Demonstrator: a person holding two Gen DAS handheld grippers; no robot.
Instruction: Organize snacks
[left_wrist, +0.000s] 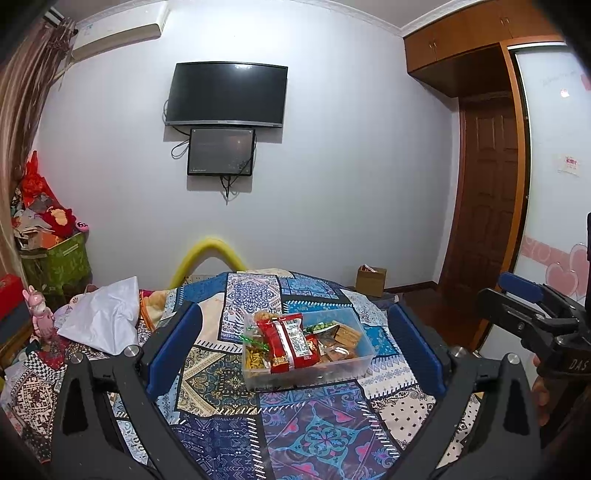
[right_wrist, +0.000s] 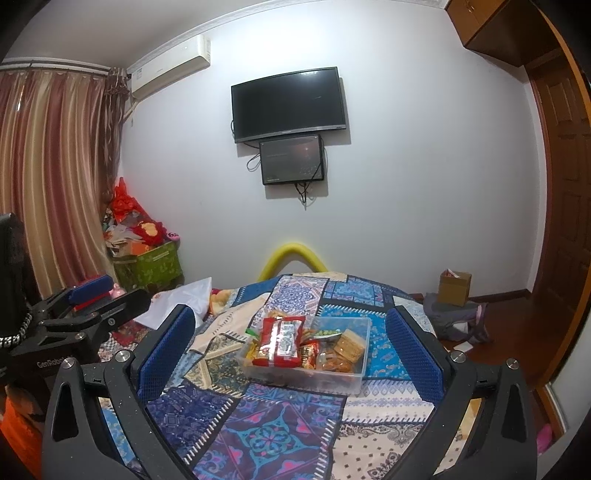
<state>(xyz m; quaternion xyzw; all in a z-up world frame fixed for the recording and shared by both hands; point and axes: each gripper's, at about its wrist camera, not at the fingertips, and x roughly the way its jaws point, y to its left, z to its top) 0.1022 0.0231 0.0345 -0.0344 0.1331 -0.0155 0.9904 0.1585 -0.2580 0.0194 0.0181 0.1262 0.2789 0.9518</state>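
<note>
**Both grippers wide and empty, snacks already boxed**

Fingers of the left gripper stand spread wide with nothing held; the right gripper is likewise wide and empty. Ahead of both sets of fingers, between their tips in each view, sits the clear box on the patterned cloth, with the red packet and crackers inside. Sorting looks finished or nearly so. Any next move would call for spotting a snack outside the box; none shows.

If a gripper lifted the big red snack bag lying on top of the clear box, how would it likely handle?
The red snack bag looks crinkly and glossy, so probably floppy and a bit slippery between pads. It seems puffy, likely light for its size. Resting loosely atop other snacks in the clear box, it should lift free without dragging the box.
</note>
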